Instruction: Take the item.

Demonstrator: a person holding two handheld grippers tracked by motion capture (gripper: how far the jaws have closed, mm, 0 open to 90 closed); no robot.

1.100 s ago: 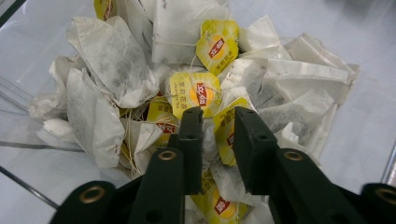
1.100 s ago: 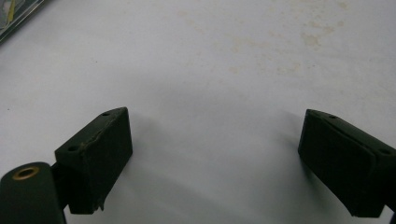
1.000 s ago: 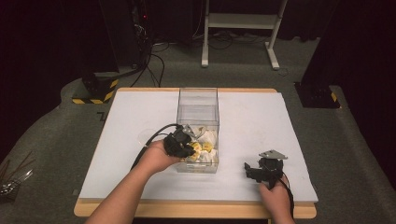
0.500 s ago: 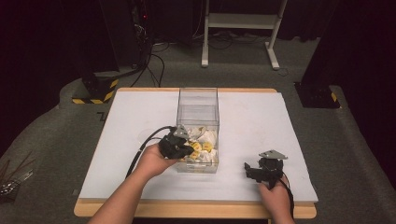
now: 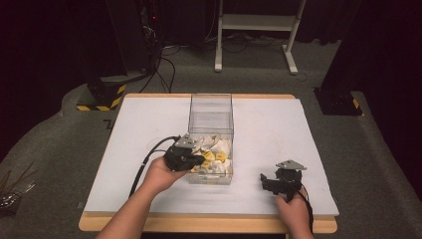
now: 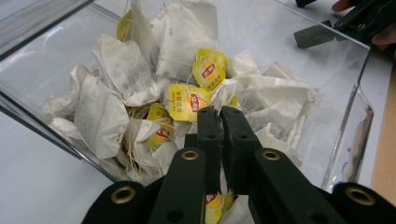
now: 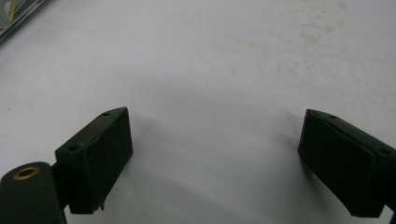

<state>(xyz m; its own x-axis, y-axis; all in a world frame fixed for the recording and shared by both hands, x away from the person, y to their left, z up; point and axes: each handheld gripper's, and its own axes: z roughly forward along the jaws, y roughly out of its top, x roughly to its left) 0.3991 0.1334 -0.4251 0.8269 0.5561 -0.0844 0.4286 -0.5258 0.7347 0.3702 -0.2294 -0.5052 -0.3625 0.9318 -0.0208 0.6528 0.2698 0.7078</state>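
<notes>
Counter (image 5: 149,134), white-topped, wood edge on the near side. Standing near its middle: a clear box (image 5: 211,107), tall and open at the top, its lower part heaped with tea bags (image 5: 215,152) (white paper pouches, strings, yellow tags).

Left claw (image 5: 198,160) is at the box's near left corner, tipped over the rim with its tips down among the bags; the person's left hand (image 5: 160,174) grips its body and a black cable trails off toward the counter's near edge. In the left gripper view the jaws are pressed together, a thin slit between them, just in front of one yellow tag (image 6: 187,101). They have just been closing. Whether a string or a scrap of paper is caught between them I cannot tell from here.

Right claw (image 5: 268,182) rests on the counter, well apart from the box, near the front right; right hand (image 5: 293,209) behind it. Its jaws are spread wide over bare white counter.
</notes>
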